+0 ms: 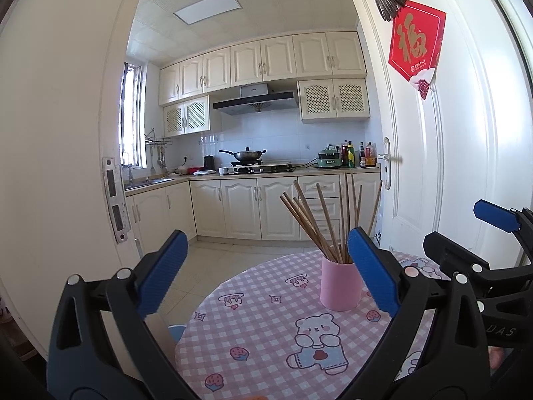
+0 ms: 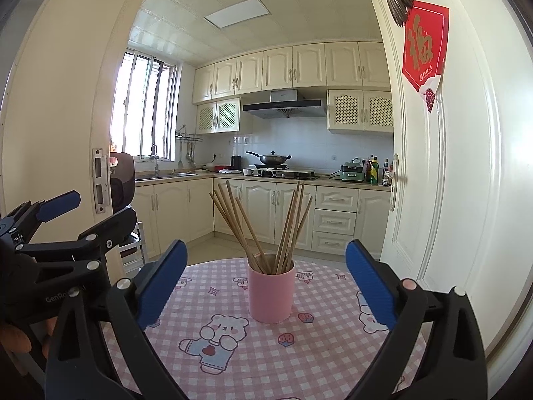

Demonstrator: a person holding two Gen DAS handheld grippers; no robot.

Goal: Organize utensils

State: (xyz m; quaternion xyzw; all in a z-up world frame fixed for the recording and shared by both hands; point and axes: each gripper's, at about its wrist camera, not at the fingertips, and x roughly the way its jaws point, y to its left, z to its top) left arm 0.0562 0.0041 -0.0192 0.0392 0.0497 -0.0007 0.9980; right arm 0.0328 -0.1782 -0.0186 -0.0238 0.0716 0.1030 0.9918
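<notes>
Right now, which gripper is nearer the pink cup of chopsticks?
Right, by a slight margin, as far as these views show. The right gripper faces the pink cup squarely, cup centred between its open fingers. The left gripper sits off to the cup's left.

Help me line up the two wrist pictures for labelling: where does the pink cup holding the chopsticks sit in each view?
Left wrist view: the pink cup stands right of centre on the checked tablecloth, close beside the left tool's right finger.
Right wrist view: the pink cup stands near the centre, midway between the open fingers of the right tool.
Shared landmark: the red door decoration, upper right in both.
</notes>
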